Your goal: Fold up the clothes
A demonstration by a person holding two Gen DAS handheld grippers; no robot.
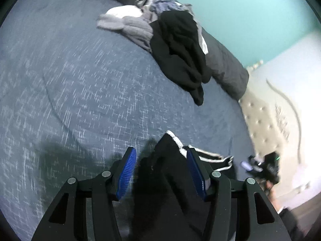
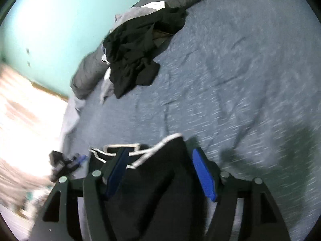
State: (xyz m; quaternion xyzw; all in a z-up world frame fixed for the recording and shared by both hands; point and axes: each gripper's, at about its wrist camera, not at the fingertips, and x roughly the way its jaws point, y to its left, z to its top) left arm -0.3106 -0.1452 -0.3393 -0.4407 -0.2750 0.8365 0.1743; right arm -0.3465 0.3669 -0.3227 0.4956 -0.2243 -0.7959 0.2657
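A black garment with white trim [image 1: 166,180] lies on the blue-grey bedspread [image 1: 70,80] just in front of me. My left gripper [image 1: 161,149] stands open over one corner of it, the cloth bunched between the blue pads [image 1: 128,172] but not pinched. In the right wrist view the same garment [image 2: 156,180] shows its white-edged hem, and my right gripper [image 2: 160,149] is open around another corner, the pads standing clear of the cloth. Each gripper appears small and blurred in the other's view: the right one [image 1: 266,166] and the left one [image 2: 64,162].
A heap of unfolded clothes [image 1: 176,46], black, grey and white, lies at the far side of the bed [image 2: 136,50] against a rolled dark grey blanket [image 1: 226,64]. Behind it is a teal wall [image 1: 250,10]. A pale tufted panel [image 1: 260,120] stands beside the bed.
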